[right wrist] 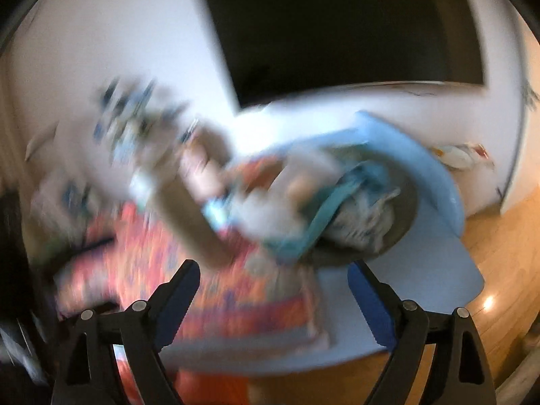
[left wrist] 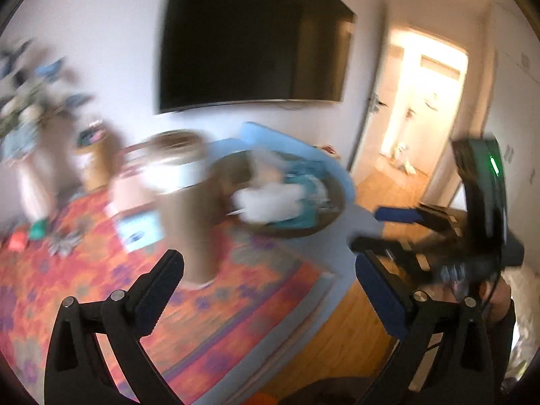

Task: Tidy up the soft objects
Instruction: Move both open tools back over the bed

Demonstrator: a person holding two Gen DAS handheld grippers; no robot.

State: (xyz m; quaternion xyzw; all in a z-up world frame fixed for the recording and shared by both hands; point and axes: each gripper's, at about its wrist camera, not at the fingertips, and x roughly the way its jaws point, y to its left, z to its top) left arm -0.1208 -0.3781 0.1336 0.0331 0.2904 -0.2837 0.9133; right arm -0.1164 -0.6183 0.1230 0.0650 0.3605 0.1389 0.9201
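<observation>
Both views are blurred by motion. A round dark basket (left wrist: 300, 229) holds white and teal soft things (left wrist: 280, 195) and rests on a light blue mat (left wrist: 337, 243). It also shows in the right wrist view (right wrist: 401, 233) with teal cloth (right wrist: 324, 216) hanging over its edge. My left gripper (left wrist: 270, 276) is open and empty, above the patterned rug. My right gripper (right wrist: 273, 290) is open and empty; it also appears at the right of the left wrist view (left wrist: 388, 229).
An orange floral rug (left wrist: 101, 283) covers the floor at left, with a tan cylinder (left wrist: 192, 222), a vase of flowers (left wrist: 30, 135) and small objects on it. A dark TV (left wrist: 253, 37) hangs on the wall. An open doorway (left wrist: 425, 108) and wooden floor lie at right.
</observation>
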